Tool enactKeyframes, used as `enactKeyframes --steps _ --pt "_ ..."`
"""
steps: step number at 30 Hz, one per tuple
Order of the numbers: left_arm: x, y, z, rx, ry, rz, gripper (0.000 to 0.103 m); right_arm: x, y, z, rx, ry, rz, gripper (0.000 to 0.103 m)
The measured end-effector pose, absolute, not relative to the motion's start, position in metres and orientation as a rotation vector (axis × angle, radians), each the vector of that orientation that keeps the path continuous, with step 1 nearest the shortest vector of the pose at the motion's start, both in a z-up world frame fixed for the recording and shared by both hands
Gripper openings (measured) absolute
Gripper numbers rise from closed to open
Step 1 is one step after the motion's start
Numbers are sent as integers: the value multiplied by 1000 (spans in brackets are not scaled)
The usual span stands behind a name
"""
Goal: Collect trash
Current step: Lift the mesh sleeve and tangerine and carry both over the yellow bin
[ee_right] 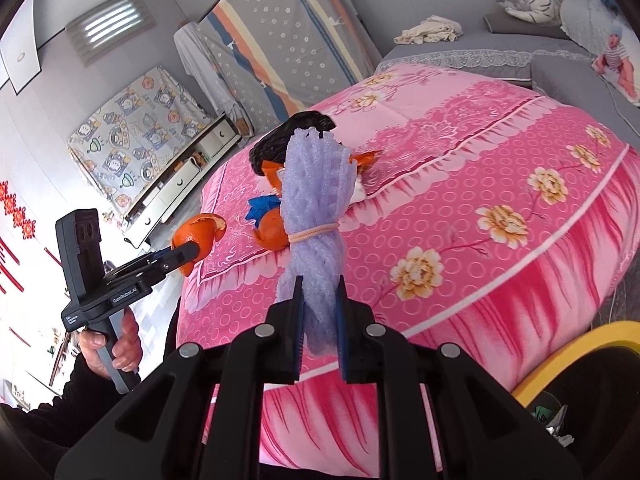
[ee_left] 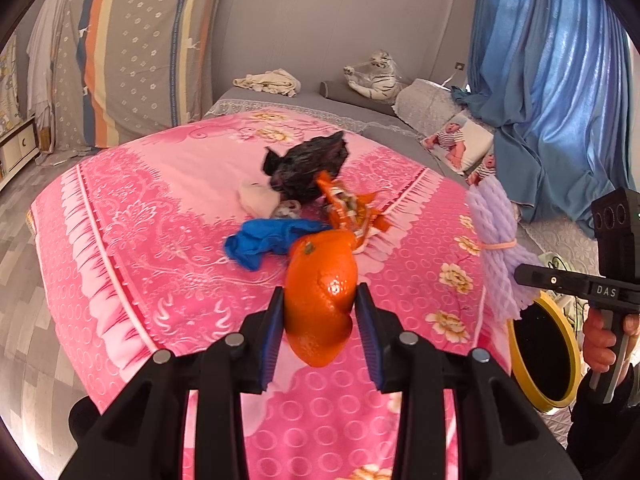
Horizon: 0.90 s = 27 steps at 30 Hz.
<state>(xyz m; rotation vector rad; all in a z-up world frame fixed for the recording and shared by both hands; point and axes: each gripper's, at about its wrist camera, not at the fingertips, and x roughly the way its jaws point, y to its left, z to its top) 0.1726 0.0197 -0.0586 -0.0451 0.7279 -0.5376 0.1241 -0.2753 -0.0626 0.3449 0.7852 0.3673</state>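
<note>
Left wrist view: my left claw [ee_left: 320, 320] is part closed, its blue pads clamped on an orange peel [ee_left: 322, 296], held above the pink bedspread [ee_left: 140, 240]. Far from it on the bed lie a blue glove [ee_left: 264, 240], an orange wrapper [ee_left: 348, 208] and a black bag [ee_left: 308, 168]. Right wrist view: my right claw [ee_right: 319, 320] is fully closed on a purple foam net bundle [ee_right: 312, 200]. A yellow-rimmed bin [ee_right: 580, 356] stands near right.
</note>
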Motion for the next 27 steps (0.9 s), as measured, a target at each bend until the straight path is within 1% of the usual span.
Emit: enactKeyframes --steps 27 --pt "138 -128 -34 62 703 -861 33 44 -389 -47 473 637 113 12"
